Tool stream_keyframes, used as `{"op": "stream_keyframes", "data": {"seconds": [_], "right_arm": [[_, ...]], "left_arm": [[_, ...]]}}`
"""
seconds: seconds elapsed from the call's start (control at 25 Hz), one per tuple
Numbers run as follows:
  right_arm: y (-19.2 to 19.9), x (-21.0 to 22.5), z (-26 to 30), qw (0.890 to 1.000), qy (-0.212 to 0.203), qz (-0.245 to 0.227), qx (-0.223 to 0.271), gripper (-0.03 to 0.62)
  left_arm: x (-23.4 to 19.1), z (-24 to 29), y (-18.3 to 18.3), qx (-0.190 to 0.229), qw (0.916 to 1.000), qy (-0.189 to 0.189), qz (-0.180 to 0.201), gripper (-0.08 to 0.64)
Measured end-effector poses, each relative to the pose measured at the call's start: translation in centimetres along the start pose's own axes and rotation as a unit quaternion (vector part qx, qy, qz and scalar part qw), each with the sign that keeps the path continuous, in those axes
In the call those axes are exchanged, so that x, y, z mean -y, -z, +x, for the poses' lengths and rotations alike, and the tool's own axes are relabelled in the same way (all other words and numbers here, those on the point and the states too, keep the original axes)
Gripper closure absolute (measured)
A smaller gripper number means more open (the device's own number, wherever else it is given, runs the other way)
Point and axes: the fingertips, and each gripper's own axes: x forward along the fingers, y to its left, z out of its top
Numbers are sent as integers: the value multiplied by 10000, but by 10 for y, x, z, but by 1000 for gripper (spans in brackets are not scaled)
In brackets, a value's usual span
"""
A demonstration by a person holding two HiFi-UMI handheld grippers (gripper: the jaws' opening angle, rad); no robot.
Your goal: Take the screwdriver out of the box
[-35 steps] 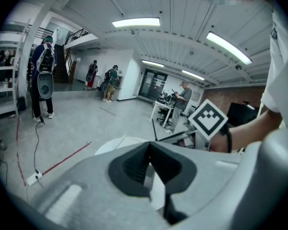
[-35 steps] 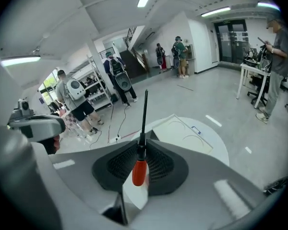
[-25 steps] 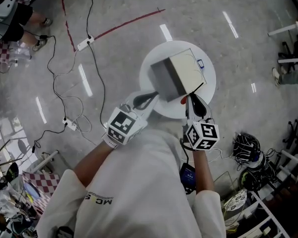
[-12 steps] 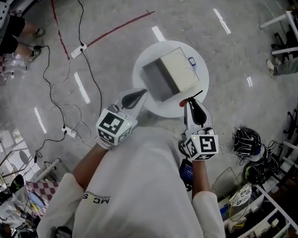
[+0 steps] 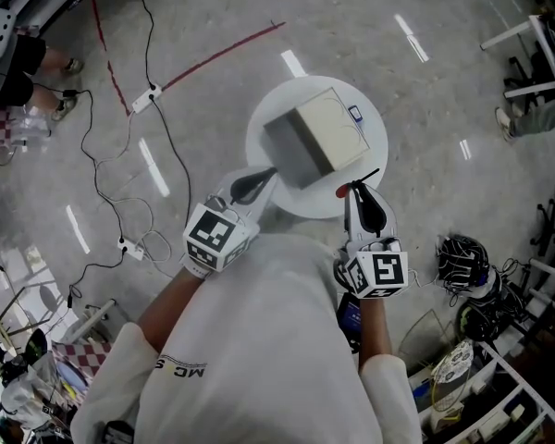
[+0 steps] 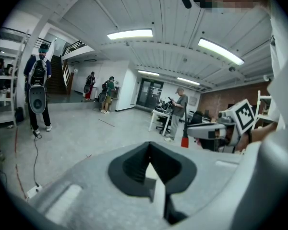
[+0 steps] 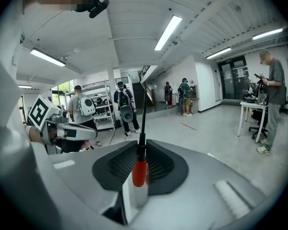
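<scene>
Gripping a red-handled, black-shafted screwdriver (image 7: 139, 172), the right tongs (image 7: 142, 150) hover beside the grey-and-cream box (image 5: 316, 139); the left tongs (image 6: 149, 151) are closed, empty.

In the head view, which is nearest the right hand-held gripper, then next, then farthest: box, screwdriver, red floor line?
1. screwdriver: in the right hand-held gripper
2. box: on the table, just beyond
3. red floor line: far upper left

Box (image 5: 316, 139): on the table (image 5: 373, 146), upper centre.
Screwdriver (image 5: 341, 191): between your right gripper's (image 5: 355, 190) jaws, lower right of box.
</scene>
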Motion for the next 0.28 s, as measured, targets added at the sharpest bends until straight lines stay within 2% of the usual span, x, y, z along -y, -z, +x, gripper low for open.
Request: {"op": "stream_keyframes", "data": {"seconds": [0.28], "right_arm": [[3, 7, -3, 10000, -65, -32, -57, 537]], "left_arm": [[4, -1, -4, 70, 10000, -11, 28, 560]]}}
